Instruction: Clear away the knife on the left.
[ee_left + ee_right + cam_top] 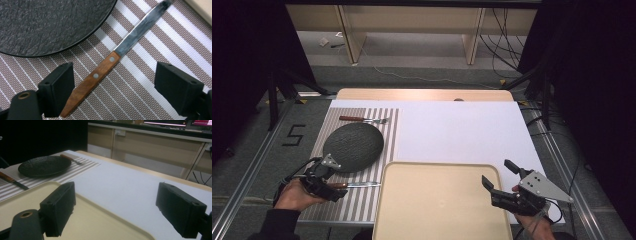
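The left gripper (pixel 113 87) gapes wide, gripping nothing; the knife (pixel 117 53) lies between its 2 jaws (wooden handle nearest); the right gripper (pixel 501 181), equally wide, hangs empty over the tray (pixel 437 210).

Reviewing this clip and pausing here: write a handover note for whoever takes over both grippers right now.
Left gripper: open, jaws either side of the knife handle, not yet closed.
Right gripper: open, holding nothing, at the tray's right edge.
Knife lies on the striped mat, near the plate; fork beyond the plate.
Done: nothing in the tray.
Left: probably close on the knife and lift it, perhaps to the tray.
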A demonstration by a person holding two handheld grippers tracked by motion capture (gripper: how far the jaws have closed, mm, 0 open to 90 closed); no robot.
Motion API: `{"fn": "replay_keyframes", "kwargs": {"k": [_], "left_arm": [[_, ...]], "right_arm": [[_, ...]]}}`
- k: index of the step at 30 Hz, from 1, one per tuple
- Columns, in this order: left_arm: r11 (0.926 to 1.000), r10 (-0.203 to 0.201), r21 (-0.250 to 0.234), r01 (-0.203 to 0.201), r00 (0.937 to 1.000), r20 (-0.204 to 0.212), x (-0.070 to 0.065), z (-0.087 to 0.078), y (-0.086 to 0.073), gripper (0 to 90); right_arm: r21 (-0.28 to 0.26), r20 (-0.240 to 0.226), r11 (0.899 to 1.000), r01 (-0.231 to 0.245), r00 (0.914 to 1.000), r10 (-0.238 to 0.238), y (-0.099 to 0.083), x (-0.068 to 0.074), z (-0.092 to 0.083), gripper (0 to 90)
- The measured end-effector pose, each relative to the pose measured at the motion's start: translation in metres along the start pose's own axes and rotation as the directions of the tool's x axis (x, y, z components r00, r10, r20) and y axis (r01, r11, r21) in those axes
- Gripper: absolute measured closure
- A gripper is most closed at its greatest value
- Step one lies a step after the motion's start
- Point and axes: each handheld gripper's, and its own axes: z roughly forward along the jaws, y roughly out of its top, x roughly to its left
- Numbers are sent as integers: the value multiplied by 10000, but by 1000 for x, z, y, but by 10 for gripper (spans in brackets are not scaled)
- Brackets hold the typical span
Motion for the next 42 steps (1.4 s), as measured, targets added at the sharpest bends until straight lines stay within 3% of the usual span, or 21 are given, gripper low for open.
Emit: {"fn": "replay_keyframes", "kwargs": {"k": [7,14,19,28,34,39,42], "left_arm": [[9984,-54,564,38,9996,282,7,5,4,171],[9934,196,1121,-226,9994,277,9,14,8,193],[9923,213,1216,-252,9992,336,11,19,12,278],[9870,147,1595,-217,9989,453,16,26,11,333],[9850,137,1711,-219,9987,489,17,27,10,415],[9802,119,1971,-215,9987,500,14,25,11,505],[9736,294,2244,-410,9981,547,11,25,12,565]], "right_arm": [[51,-43,10000,43,10000,-43,0,1,0,169],[57,-48,10000,45,10000,-45,0,0,0,170],[43,-68,10000,62,10000,-62,0,1,1,170],[38,-99,10000,81,9999,-80,0,1,1,171],[33,-116,10000,84,9999,-83,0,1,1,172],[44,-138,9999,107,9998,-106,0,1,1,173],[39,-131,9999,100,9999,-99,0,1,0,174]]}}
